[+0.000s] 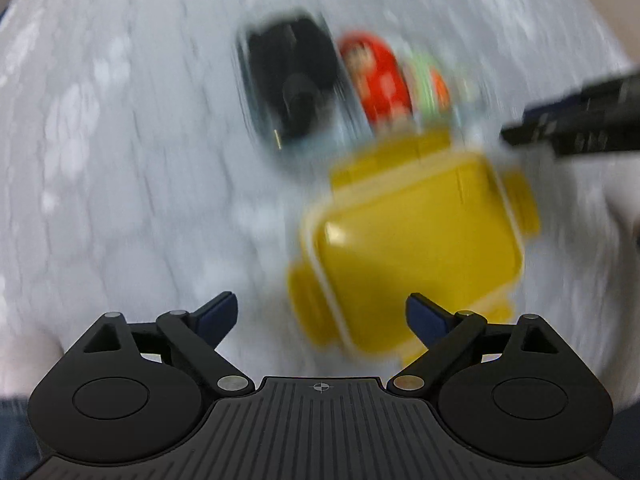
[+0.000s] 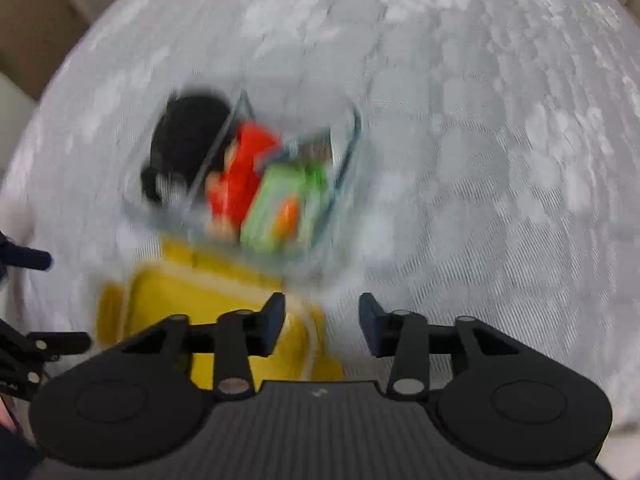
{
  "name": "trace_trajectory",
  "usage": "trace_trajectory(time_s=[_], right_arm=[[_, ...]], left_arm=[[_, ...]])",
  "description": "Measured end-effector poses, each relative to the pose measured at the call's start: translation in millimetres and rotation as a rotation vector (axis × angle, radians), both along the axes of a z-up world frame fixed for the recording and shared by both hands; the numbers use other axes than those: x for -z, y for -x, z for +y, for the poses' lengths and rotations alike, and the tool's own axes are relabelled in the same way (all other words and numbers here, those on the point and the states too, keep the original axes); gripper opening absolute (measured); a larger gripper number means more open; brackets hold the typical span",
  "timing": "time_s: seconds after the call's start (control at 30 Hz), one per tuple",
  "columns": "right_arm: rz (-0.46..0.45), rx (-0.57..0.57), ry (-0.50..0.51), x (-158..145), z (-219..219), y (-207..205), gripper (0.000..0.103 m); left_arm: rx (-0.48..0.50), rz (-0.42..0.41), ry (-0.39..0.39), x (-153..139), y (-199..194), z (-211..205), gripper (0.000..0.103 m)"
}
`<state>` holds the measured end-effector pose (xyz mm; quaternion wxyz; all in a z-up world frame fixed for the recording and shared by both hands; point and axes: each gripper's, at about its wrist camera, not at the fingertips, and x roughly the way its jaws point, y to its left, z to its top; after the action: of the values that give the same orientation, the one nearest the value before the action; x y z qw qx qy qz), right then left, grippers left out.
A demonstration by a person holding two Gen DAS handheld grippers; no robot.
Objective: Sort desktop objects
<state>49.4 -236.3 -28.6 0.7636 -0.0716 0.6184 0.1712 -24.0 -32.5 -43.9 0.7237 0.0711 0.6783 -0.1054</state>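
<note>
**A:** Left wrist view first. What have you got?

**B:** My left claw [image 1: 322,314] points down at the bench [image 1: 120,160], released, jaws wide with nothing between them. The yellow lid [image 1: 416,248] lies flat in the lower right of the frame, just above and to the right of the right-hand pad, which overlaps its near corner. I can't tell if they touch. Its long axis runs diagonally, from the tab at lower left to the tab at upper right. The picture is badly smeared.

**A:** And the container?

**B:** The clear box [image 1: 256,120] sits at upper centre, touching or just beside the lid's far edge. It has 2 compartments, I think: a black object [image 1: 292,80] in the left one, a red toy [image 1: 378,80] and a green packet [image 1: 430,88] in the right one. The other claw pokes in at the right edge.

**A:** Right wrist view?

**B:** My right claw [image 2: 322,330] is released too, jaws partly apart and empty over bare cloth. The yellow lid [image 2: 200,312] is at lower left, running under the left-hand pad. The clear box [image 2: 344,152] is above it, centre left, same contents.

**A:** Which hand is nearer?

**B:** Both are close to the lid. I'd judge it goes onto the box next.
</note>
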Motion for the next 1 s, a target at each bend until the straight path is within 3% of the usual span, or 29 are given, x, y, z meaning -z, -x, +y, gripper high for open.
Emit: trace_trajectory(time_s=[0.17, 0.23, 0.47, 0.7, 0.8, 1.0], right_arm=[[0.053, -0.014, 0.069, 15.6, -3.6, 28.1, 0.043], [0.079, 0.012, 0.061, 25.1, -7.9, 29.6, 0.044], [0.157, 0.093, 0.033, 51.8, -19.7, 23.9, 0.044], [0.179, 0.110, -0.017, 56.1, -27.4, 19.7, 0.044], [0.189, 0.079, -0.059, 53.3, -26.7, 20.2, 0.020], [0.168, 0.051, -0.037, 42.5, -19.9, 25.0, 0.018]], left_arm=[[-0.045, 0.087, 0.049, 2.2, 39.2, -12.0, 0.098], [-0.016, 0.109, 0.054, 3.0, 50.5, -20.1, 0.098], [0.077, 0.018, 0.001, -9.0, 50.1, -38.3, 0.100], [0.085, 0.014, 0.001, -12.0, 44.8, -45.3, 0.100], [0.076, 0.013, 0.007, -13.9, 45.6, -45.3, 0.100], [0.070, -0.005, 0.019, -19.8, 42.8, -45.0, 0.100]])
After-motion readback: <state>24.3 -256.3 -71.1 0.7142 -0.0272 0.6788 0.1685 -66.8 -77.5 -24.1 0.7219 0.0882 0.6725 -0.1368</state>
